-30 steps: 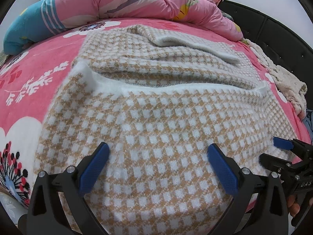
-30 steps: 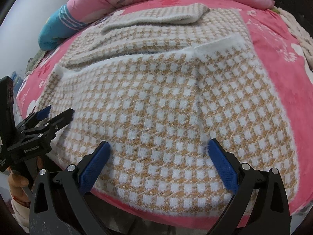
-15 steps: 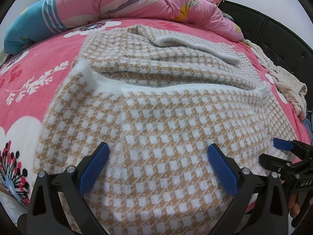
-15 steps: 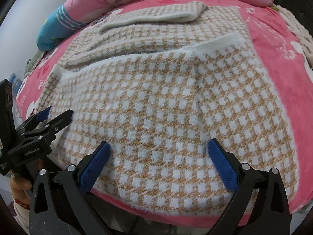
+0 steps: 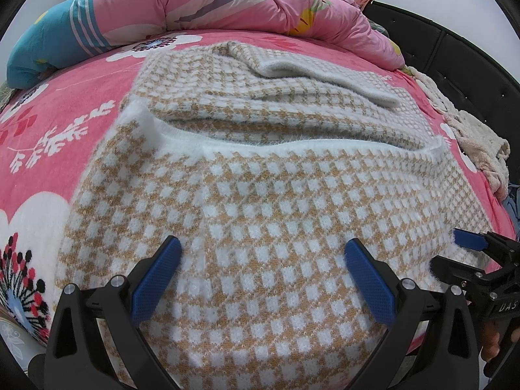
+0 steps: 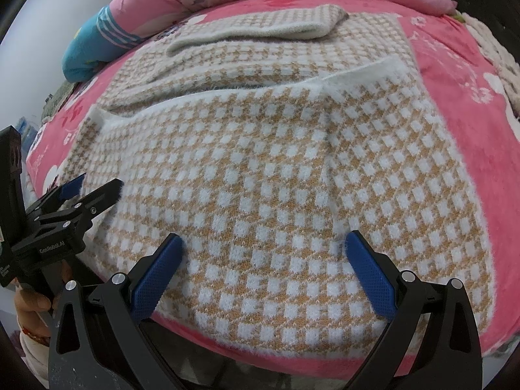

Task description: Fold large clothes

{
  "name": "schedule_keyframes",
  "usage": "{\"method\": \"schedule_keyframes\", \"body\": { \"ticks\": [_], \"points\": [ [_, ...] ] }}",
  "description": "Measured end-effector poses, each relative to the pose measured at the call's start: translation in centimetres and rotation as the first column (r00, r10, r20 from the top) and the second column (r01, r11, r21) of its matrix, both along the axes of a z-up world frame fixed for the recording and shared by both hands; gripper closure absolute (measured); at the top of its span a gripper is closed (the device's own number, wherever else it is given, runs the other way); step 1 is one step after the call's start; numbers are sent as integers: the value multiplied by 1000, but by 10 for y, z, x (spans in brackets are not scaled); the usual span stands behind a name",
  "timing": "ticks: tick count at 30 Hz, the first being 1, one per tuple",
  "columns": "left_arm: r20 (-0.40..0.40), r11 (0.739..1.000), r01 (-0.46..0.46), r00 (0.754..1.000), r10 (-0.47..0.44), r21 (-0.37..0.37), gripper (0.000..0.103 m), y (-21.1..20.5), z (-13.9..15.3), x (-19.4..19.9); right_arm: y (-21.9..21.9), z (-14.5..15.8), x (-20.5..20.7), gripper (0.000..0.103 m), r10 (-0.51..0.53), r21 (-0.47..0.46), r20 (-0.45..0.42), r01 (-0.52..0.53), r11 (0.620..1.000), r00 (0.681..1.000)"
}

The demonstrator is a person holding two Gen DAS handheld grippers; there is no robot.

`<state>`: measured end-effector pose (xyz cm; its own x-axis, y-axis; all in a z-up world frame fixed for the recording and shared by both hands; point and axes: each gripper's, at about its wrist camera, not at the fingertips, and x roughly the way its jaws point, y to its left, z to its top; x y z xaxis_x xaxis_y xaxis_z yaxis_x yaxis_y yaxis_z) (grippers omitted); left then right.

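A large tan-and-white checked knit garment (image 5: 260, 195) lies spread on the pink bed; it also fills the right wrist view (image 6: 276, 162). Its near part is folded up over the far part, with a white fuzzy edge (image 5: 308, 144) across the middle and a folded sleeve (image 5: 325, 74) at the far end. My left gripper (image 5: 261, 269) is open, hovering over the garment's near hem. My right gripper (image 6: 263, 266) is open over the near hem too. Each gripper shows in the other's view, the right one (image 5: 468, 260) and the left one (image 6: 87, 195).
The pink floral bedsheet (image 5: 48, 149) surrounds the garment. A pink and blue quilt (image 5: 195, 3) is heaped at the far end. A cream towel-like cloth (image 5: 471, 136) lies by the black padded bed frame (image 5: 455, 52) on the right. The bed's near edge (image 6: 292, 367) is just below me.
Almost nothing has moved. Both grippers stay open over the near hem; the right wrist view has drifted very slightly.
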<state>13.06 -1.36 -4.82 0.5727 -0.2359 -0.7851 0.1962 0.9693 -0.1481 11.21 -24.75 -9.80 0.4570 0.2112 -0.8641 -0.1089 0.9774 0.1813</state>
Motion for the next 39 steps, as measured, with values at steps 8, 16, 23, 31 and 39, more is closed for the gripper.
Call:
{"method": "schedule_keyframes", "body": {
  "ticks": [8,16,23,31,39],
  "points": [
    [1,1000,-1,1000,1,1,4,0,-1,-1,5,21,-1,8,-18,-4,4,18,1000,1000],
    [-1,1000,0,1000,0,0,4,1,0,0,10,40,-2,8,-9,11,72,8,1000,997],
    [-1,1000,0,1000,0,0,4,0,0,0,20,44,9,8,22,8,93,-23,1000,995],
    [-1,1000,1,1000,-1,-1,4,0,0,0,30,46,17,9,50,-1,118,-51,999,992],
    [-1,1000,1,1000,-1,-1,4,0,0,0,32,48,22,25,53,4,135,-54,999,989]
  ]
}}
